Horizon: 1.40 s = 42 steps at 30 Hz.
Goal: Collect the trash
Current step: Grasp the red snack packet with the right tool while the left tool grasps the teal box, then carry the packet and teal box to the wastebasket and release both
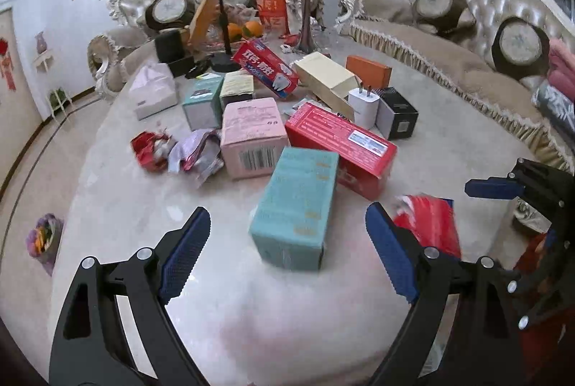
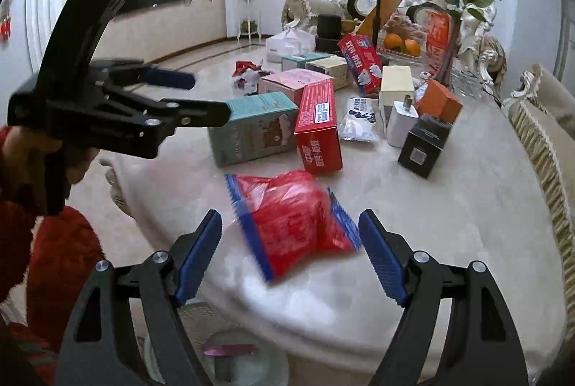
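Note:
A red plastic bag with blue edges (image 2: 291, 224) lies blurred on the pale table (image 2: 449, 242) near its front edge. My right gripper (image 2: 290, 215) hangs above it, open, with the pads clear of the bag. In the left wrist view the same bag (image 1: 427, 224) shows behind my left gripper's right finger. My left gripper (image 1: 287, 210) is open and holds nothing, above a teal box (image 1: 294, 206). Crumpled red wrappers (image 1: 149, 148) and a purple foil wrapper (image 1: 196, 156) lie at the table's left. A silver packet (image 2: 359, 120) lies among the boxes.
Several boxes crowd the table: a pink one (image 1: 251, 134), a long red one (image 1: 341, 148), a black one (image 1: 399, 114), a white charger (image 1: 363, 104). A rose vase (image 1: 307, 8), a tripod (image 1: 222, 8) and oranges stand behind. Sofas ring the table. A mesh bin (image 2: 222, 343) sits below the front edge.

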### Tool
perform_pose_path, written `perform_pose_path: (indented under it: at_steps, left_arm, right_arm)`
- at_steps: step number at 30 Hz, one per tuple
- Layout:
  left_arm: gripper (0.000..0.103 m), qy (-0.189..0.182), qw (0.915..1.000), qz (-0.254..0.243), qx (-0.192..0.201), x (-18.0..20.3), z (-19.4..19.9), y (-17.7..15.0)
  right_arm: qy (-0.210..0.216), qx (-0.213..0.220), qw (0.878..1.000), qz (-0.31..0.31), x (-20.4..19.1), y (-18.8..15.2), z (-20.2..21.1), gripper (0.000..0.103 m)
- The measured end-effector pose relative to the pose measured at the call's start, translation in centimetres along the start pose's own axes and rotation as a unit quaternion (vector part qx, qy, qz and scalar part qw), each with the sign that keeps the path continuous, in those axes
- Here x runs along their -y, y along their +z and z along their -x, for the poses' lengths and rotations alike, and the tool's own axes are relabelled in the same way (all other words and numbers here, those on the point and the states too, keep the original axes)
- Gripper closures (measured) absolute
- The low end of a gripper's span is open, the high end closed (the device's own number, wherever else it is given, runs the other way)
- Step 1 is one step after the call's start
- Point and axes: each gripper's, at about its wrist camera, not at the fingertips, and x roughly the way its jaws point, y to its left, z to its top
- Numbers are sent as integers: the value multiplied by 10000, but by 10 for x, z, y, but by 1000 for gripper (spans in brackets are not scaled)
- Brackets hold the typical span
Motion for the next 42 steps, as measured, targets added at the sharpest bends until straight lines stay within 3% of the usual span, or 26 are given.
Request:
perform_pose_path:
  at_steps: [5,12,13,15,16,18,20,26,32,35,38,42]
  left_arm:
    - [17,42,9991,-125,-394,-3,-37,7]
    - [17,210,9985,-129,-496,-5,-54,5]
    - [19,183,9986,-84,-496,-7,-55,6]
    - [39,80,9985,18,-546,-9,-57,5]
    - [55,42,9981,92,-604,-10,-59,4]
    - [55,37,9983,186,-557,-13,-59,4]
    - [55,129,9982,266,-527,-15,-56,2]
    - [55,-60,9975,683,-153,-25,-14,-7]
    - [55,-467,9972,523,265,0,81,-51]
    - [55,-852,9952,482,-83,27,108,-96]
    - [55,-1248,9867,672,-795,48,95,-140]
    - [55,-963,9733,784,-1932,70,29,-203]
  right_arm:
    - [47,-98,9999,-30,3,5,-11,28]
    - [10,-224,9997,-21,5,8,-23,29]
    - [-16,-235,9997,5,5,7,-25,30]
    - [-89,-287,9995,61,4,5,-27,35]
    - [-164,-320,9993,79,3,5,-28,41]
    - [-146,-329,9994,15,4,7,-28,55]
    - [-183,-336,9993,-24,3,7,-23,57]
    - [79,-13,9982,-597,11,10,11,57]
    - [619,254,9939,-878,-2,-13,83,57]
    - [1072,-90,9865,-1235,-13,-43,97,57]
    - [1255,-856,9761,-1551,-29,-88,81,57]
    - [1254,-1985,9557,-1776,-45,-149,21,57]
